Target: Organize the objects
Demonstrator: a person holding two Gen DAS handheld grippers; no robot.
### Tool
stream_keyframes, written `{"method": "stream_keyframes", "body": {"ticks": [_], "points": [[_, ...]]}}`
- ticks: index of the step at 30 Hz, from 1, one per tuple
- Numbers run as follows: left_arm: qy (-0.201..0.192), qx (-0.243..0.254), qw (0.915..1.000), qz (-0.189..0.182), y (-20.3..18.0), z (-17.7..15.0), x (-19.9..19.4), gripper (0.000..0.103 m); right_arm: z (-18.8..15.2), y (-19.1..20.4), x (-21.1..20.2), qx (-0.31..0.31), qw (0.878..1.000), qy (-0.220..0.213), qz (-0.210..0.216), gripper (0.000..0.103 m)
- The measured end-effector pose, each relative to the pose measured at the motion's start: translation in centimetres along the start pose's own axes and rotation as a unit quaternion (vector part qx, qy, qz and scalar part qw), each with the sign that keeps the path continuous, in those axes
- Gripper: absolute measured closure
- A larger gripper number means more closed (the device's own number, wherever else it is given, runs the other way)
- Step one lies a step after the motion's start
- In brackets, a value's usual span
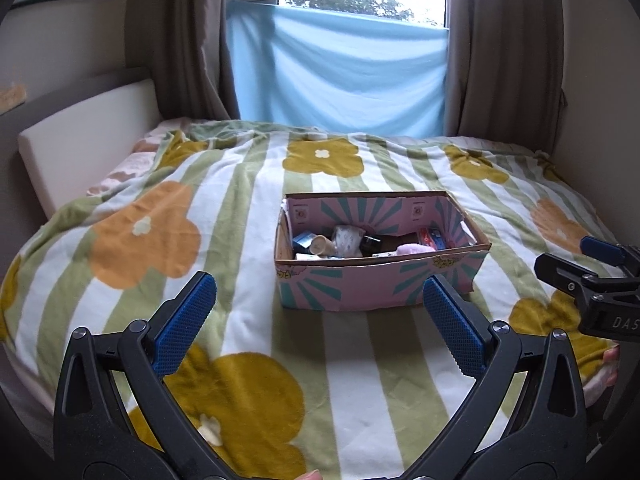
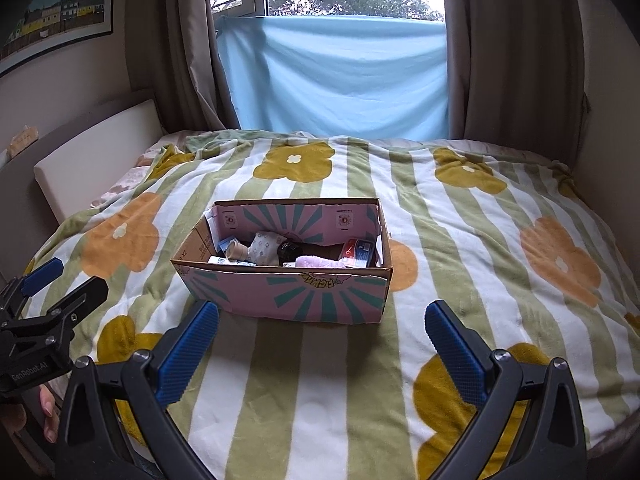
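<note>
Fingers (image 1: 452, 320) of the left gripper (image 1: 320, 316): spread wide, blue pads facing each other, nothing between them. Fingers (image 2: 454, 344) of the right gripper (image 2: 322, 340): likewise spread and empty. Both grippers hang above the bed on the near side of the cardboard box (image 2: 304, 292), apart from it; in the left wrist view the right gripper sits well off to the right of the box, and in the right wrist view the left gripper sits off to its left. Box: open-topped, pink with teal rays, resting on the flower-patterned blanket (image 2: 472, 240) about mid-bed. Contents, all inside the box: a small tan tube (image 2: 236, 251) toward the left end, a patterned white pouch (image 2: 265, 252) beside it, a dark jar (image 2: 291, 251) near the middle, a pink fluffy item (image 2: 320, 261) against the near wall, a red-and-blue packet (image 2: 358, 252) at the right end. Other small items there are too hidden to identify. Beyond the box: a blue cloth (image 2: 340, 76) hung across the window, brown curtains on either side.
</note>
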State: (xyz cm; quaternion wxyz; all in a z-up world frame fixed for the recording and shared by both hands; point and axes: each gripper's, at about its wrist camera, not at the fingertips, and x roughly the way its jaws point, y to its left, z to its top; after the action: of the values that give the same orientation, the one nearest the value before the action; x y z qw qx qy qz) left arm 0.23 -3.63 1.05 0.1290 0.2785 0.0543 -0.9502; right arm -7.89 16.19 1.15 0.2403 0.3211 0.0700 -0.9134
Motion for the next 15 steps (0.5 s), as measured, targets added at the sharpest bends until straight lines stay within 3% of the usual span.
{"method": "stream_keyframes", "body": {"ticks": [15], "points": [[-0.001, -0.004, 1.0, 0.002, 0.36, -0.01, 0.19, 0.0, 0.06, -0.04, -0.16, -0.001, 1.0, -0.002, -0.009, 0.0]]}}
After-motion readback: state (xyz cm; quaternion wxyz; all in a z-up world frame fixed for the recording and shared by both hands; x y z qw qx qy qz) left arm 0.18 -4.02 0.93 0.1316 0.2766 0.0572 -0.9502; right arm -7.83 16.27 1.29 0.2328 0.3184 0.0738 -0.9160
